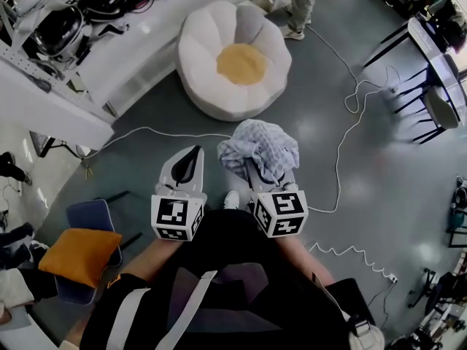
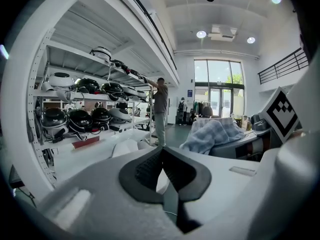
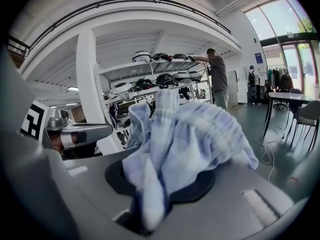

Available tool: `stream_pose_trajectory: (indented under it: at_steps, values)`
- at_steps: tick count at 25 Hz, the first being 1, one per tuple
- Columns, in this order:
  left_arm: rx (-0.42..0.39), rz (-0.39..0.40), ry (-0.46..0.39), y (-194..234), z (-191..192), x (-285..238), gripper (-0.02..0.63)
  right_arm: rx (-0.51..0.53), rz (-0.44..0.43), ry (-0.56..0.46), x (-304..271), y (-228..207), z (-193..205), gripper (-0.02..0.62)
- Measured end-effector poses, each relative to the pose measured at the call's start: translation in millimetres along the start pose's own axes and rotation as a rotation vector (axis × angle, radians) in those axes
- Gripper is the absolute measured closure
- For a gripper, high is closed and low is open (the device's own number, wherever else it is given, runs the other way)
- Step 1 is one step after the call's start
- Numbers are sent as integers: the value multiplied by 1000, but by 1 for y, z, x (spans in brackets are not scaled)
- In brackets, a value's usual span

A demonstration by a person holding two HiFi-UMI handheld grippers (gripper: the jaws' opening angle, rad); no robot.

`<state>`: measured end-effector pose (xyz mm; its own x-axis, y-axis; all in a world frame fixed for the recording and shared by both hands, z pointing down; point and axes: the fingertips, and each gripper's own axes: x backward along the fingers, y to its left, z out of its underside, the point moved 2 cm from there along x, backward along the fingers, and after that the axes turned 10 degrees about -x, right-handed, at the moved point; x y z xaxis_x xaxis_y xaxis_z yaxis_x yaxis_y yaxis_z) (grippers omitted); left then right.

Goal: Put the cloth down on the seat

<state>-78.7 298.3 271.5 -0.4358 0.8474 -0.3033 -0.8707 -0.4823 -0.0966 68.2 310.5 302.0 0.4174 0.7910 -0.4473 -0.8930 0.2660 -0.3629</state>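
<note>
The seat [image 1: 233, 58] is a white flower-shaped floor cushion with a yellow centre, lying on the grey floor ahead of me. My right gripper [image 1: 257, 165] is shut on a bunched pale blue checked cloth [image 1: 260, 150], which covers its fingertips. In the right gripper view the cloth [image 3: 192, 139] bulges up out of the jaws of the right gripper [image 3: 159, 183]. My left gripper [image 1: 194, 152] hangs beside it on the left, shut with nothing in it. In the left gripper view the dark pads of the left gripper [image 2: 163, 153] meet, and the cloth [image 2: 212, 135] shows at the right. Both grippers are short of the seat.
White shelves with helmets [image 1: 58, 28] run along the left. A white cable [image 1: 339, 152] snakes across the floor to the right of the cloth. A chair with an orange cushion [image 1: 79, 255] stands at lower left. A person [image 1: 303, 6] stands beyond the seat; tables and chairs [image 1: 438, 71] are at far right.
</note>
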Motion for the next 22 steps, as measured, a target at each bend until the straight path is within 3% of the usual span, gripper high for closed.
stream_pose_trajectory:
  at_steps: [12,22]
  values:
    - [-4,1,6,-1,-1,-19,607,-22,20,7,-10,-20,-4,472]
    - [6,46,4,20,-9,-75,607,-33,68,13,-50,-41,-31,472]
